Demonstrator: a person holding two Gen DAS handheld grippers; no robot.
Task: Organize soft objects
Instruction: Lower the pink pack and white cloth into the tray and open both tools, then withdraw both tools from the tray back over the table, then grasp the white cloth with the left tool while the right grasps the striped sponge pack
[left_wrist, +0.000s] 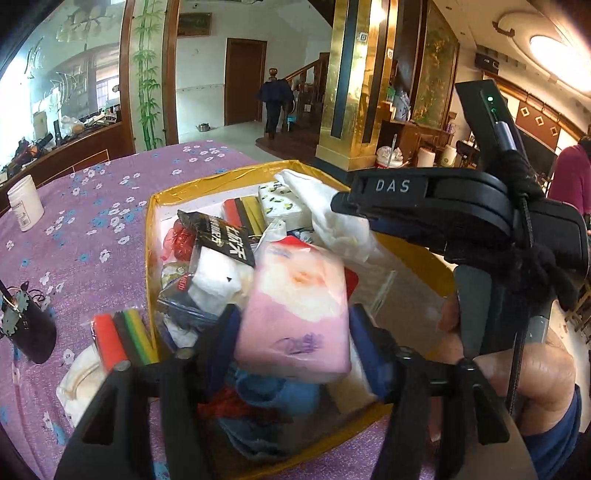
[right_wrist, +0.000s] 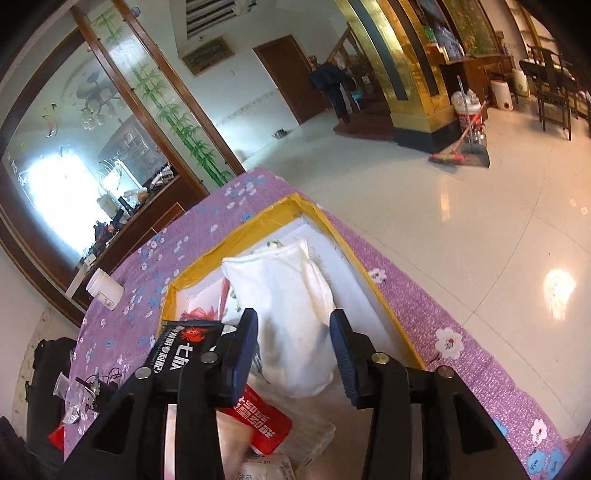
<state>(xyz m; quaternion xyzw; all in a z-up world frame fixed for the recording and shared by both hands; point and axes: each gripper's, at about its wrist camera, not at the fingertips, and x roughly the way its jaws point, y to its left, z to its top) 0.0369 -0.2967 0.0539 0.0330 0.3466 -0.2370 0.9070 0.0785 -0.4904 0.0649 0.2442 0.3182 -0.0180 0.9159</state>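
A yellow-rimmed box (left_wrist: 221, 176) (right_wrist: 258, 221) on the purple flowered tablecloth (left_wrist: 92, 229) holds a pile of soft packs and cloths. My left gripper (left_wrist: 293, 332) is low over the near end of the box. A pink tissue pack (left_wrist: 295, 302) lies tilted between its blue pads, resting on the pile, and the jaws stand open around it. My right gripper (right_wrist: 293, 350) (left_wrist: 336, 205) is open over the box's right side. A white cloth pouch (right_wrist: 291, 314) (left_wrist: 332, 218) lies between its fingers, loose on the heap. A black snack packet (left_wrist: 218, 232) (right_wrist: 184, 350) lies further left.
Left of the box, a striped red, black and green pack (left_wrist: 118, 339) and a white item (left_wrist: 79, 384) lie on the cloth. A white jar (left_wrist: 24, 203) (right_wrist: 105, 288) and a black pouch (left_wrist: 33, 332) stand further left. The table edge (right_wrist: 424, 291) drops to tiled floor on the right.
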